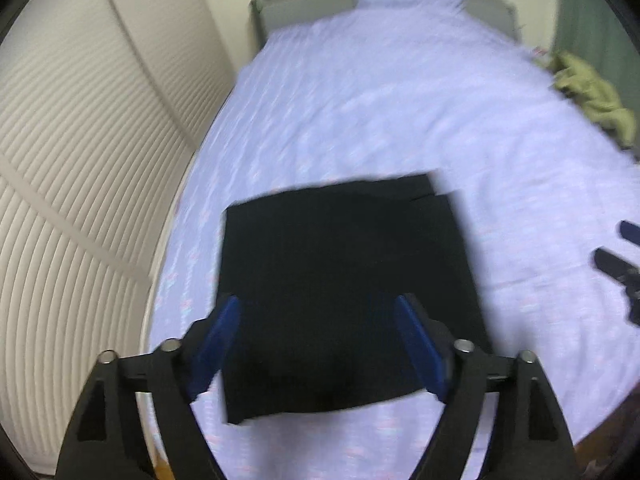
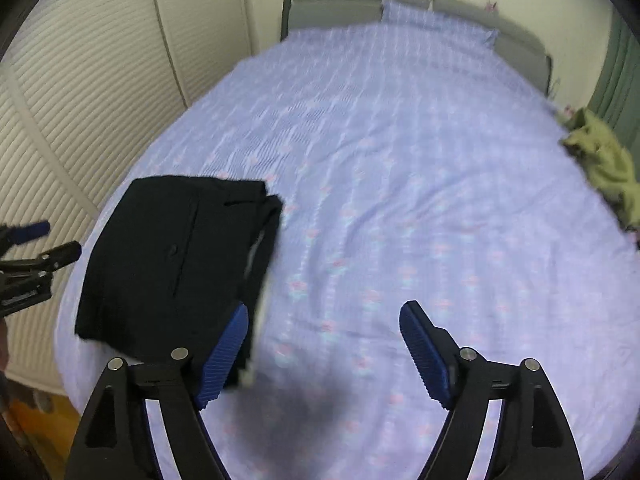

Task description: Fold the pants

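The black pants (image 1: 344,292) lie folded into a flat rectangle on the lilac bedspread (image 1: 380,120) near the bed's left edge. They also show in the right wrist view (image 2: 176,264), at the left. My left gripper (image 1: 318,312) is open and empty, held above the folded pants. My right gripper (image 2: 324,320) is open and empty, over bare bedspread (image 2: 380,180) just right of the pants. The right gripper shows in the left wrist view (image 1: 618,248) at the far right. The left gripper shows in the right wrist view (image 2: 44,240) at the far left.
A crumpled olive-green garment (image 2: 604,160) lies at the bed's right edge, also in the left wrist view (image 1: 588,92). A grey headboard (image 2: 340,0) and a pillow (image 2: 432,20) are at the far end. White louvred doors (image 1: 80,160) stand close along the bed's left side.
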{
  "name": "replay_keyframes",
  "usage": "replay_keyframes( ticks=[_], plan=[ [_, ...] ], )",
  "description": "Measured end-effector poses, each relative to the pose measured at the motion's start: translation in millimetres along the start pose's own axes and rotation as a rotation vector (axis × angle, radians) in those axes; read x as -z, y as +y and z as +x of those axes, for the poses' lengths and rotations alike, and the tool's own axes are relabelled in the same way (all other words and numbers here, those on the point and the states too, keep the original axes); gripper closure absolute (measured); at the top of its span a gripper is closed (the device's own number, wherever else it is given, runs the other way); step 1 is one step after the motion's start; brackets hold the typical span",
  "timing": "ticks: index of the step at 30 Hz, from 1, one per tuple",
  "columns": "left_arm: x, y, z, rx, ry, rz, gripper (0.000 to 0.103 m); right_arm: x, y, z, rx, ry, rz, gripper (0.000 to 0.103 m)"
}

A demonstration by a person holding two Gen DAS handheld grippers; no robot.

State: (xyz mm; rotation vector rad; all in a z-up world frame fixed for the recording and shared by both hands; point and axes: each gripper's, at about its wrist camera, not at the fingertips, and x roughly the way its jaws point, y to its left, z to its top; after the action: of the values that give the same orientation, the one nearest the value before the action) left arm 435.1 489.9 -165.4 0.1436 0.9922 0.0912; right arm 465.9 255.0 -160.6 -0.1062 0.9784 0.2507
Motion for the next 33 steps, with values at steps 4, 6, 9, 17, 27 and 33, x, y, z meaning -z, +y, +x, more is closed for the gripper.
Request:
replay_keyframes(
  ticks=[4, 6, 9, 17, 27, 33],
  plan=[
    [6, -59, -59, 0.077, -0.091, 0.036, 0.012, 19, -38, -63, 0.025, -0.062, 0.035, 0.023],
    [12, -87, -83, 0.110, -0.107, 0.050, 0.011, 34, -54, -87, 0.044, -0.076, 0.054, 0.019],
    [22, -120, -113, 0.156, -0.117, 0.049, 0.008, 61, -80, -126, 0.069, -0.098, 0.085, 0.014],
    [48, -202, -189, 0.221, -0.165, 0.030, 0.005, 127, -158, -216, 0.100, -0.168, 0.200, 0.014],
    [93, -287, -277, 0.201, -0.265, 0.000, 0.000, 200, -238, -306, 0.123, -0.278, 0.202, 0.014],
    [119, -324, -312, 0.193, -0.294, 0.008, 0.000, 227, -265, -334, 0.097, -0.297, 0.184, 0.014]
  ],
)
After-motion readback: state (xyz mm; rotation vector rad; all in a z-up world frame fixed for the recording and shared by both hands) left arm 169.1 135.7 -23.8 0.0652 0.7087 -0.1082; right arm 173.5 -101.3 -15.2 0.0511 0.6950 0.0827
